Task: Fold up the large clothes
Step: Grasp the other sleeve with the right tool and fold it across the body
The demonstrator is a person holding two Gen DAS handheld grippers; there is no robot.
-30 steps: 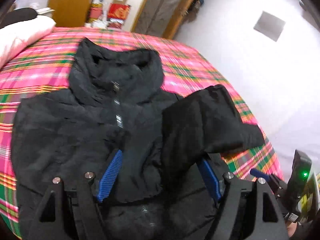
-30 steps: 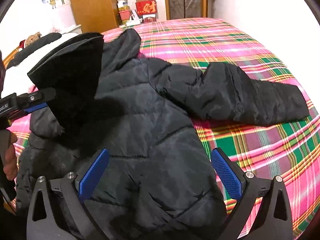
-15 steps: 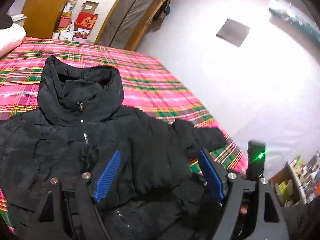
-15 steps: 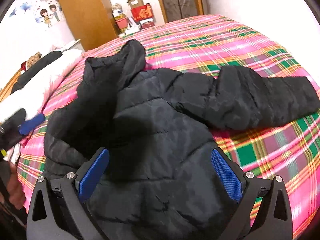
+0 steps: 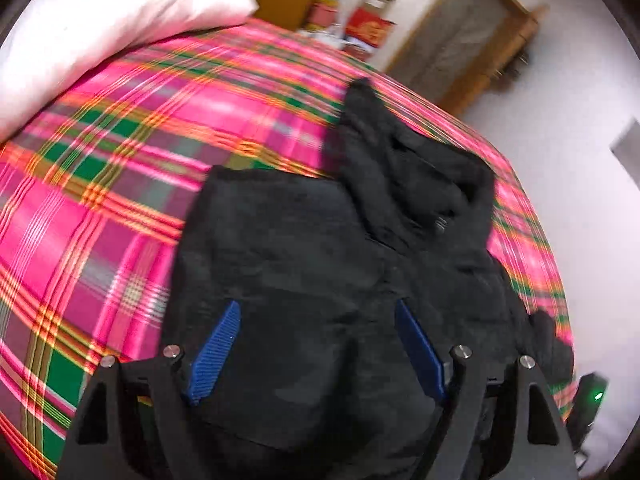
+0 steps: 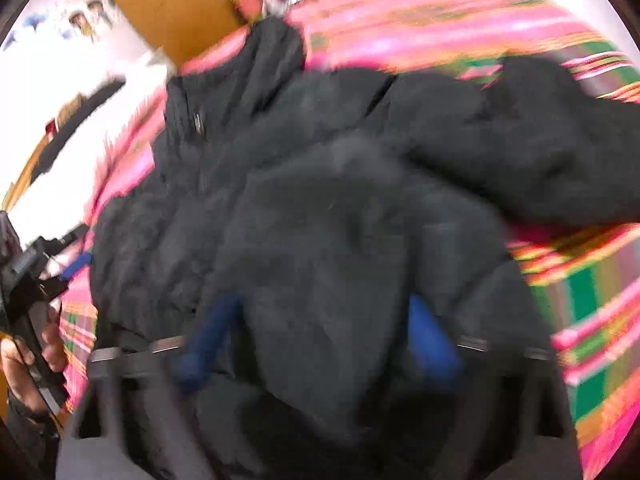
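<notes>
A black puffer jacket (image 5: 320,248) lies front-up on a pink plaid bedspread (image 5: 100,184), its collar (image 5: 416,168) toward the far side. One sleeve is folded across the chest; in the right wrist view the other sleeve (image 6: 540,152) lies out to the right. My left gripper (image 5: 318,344) is open with blue pads (image 5: 216,348) over the jacket's lower left part. My right gripper (image 6: 320,340) is open above the jacket (image 6: 320,208); this view is motion-blurred. The left gripper also shows at the left edge of the right wrist view (image 6: 24,280).
A white pillow (image 5: 100,32) lies at the bed's far left. A wooden wardrobe (image 6: 168,4), boxes and a door (image 5: 460,40) stand beyond the bed. A white wall (image 5: 592,200) runs along the bed's right side.
The left gripper let go of the sleeve it held up; the sleeve now lies folded on the chest. Both grippers have swung, the left one toward the jacket's left side.
</notes>
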